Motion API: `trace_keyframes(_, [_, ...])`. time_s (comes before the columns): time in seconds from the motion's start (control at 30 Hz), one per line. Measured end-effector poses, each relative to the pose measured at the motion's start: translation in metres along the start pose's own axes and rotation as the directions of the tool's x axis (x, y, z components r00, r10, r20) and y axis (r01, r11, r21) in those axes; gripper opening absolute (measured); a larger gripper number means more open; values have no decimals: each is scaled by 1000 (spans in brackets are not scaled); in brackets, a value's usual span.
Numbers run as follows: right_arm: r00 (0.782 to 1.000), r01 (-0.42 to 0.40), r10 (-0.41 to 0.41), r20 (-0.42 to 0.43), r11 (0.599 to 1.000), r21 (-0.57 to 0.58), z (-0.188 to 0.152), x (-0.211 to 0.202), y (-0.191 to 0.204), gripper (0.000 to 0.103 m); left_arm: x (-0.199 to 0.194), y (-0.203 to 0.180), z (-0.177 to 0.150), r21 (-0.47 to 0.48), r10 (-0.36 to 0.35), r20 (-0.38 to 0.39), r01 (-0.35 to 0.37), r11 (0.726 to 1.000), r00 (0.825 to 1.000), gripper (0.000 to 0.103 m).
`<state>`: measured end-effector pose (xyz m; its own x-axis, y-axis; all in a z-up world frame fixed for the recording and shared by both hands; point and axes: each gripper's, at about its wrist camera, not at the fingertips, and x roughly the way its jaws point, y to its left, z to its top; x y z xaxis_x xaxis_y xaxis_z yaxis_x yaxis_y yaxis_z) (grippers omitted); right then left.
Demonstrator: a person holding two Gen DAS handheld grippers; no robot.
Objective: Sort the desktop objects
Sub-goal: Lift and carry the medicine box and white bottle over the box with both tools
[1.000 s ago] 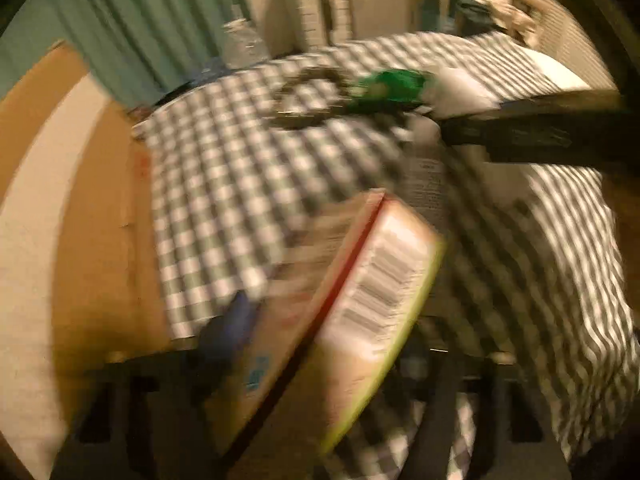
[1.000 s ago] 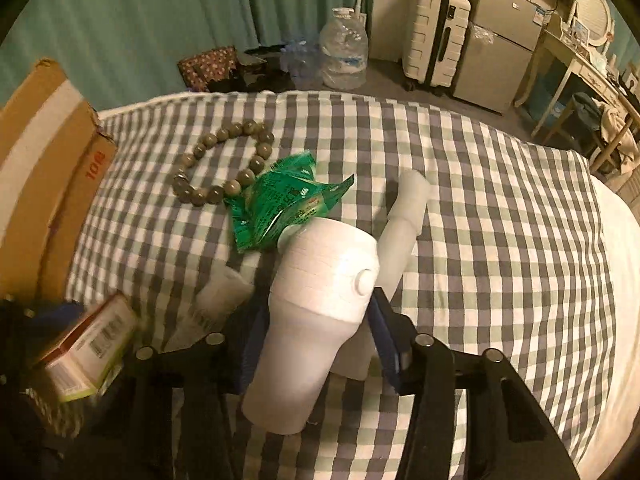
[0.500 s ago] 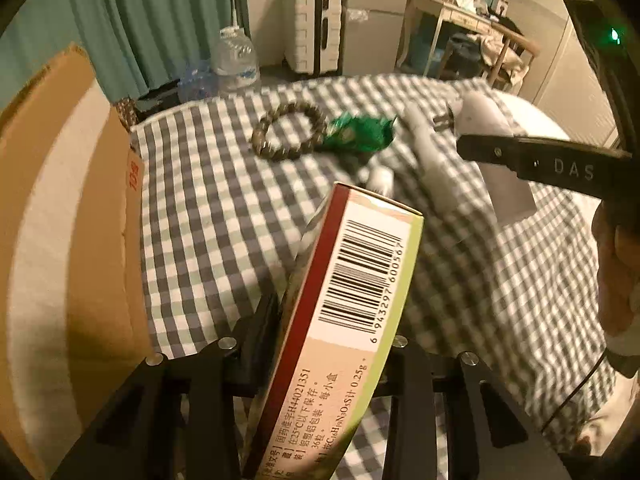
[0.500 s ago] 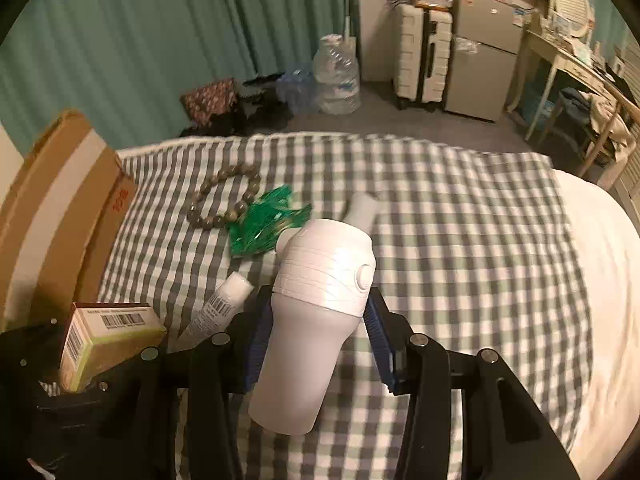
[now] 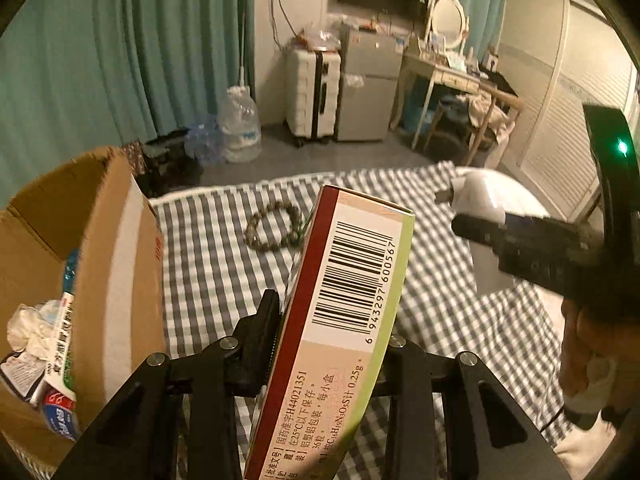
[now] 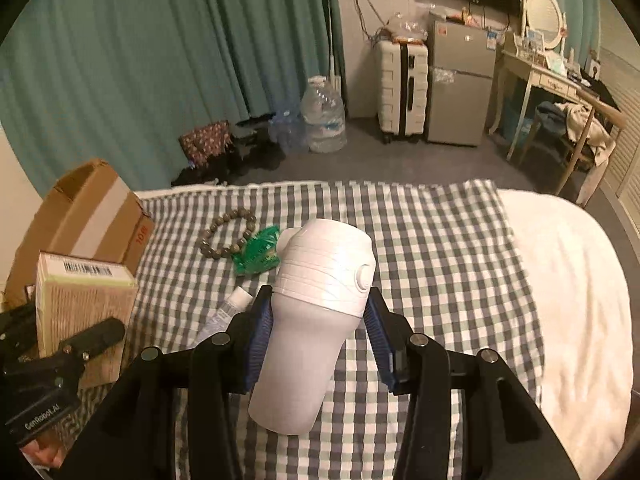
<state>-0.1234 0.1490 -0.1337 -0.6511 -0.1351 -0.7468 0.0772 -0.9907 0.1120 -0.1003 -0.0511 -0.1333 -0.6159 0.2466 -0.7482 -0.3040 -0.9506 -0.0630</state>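
My left gripper is shut on a medicine box with a barcode end, held up above the checked cloth; it also shows in the right wrist view. My right gripper is shut on a white hair dryer, lifted off the cloth; it also shows in the left wrist view. A bead bracelet, a green packet and a white tube lie on the cloth. An open cardboard box stands at the left.
The cardboard box holds a toothpaste carton and crumpled paper. The checked cloth covers a bed with a white sheet at the right. Beyond the bed are a water jug, suitcase and fridge.
Both grippers have risen with their loads, so the cloth looks farther away. The left gripper has turned toward the cardboard box, whose inside is now in view.
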Motion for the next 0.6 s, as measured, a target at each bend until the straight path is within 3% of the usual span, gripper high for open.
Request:
trace_keyframes(0.33, [989, -10, 12, 150, 1000, -13, 1, -68, 15, 45, -61, -11, 21, -43, 29, 165, -23, 999, 986, 34])
trace_keyframes(0.6, [954, -27, 32, 297, 999, -23, 8, -127, 28, 45, -116, -23, 23, -34, 47, 272, -40, 999, 961, 34])
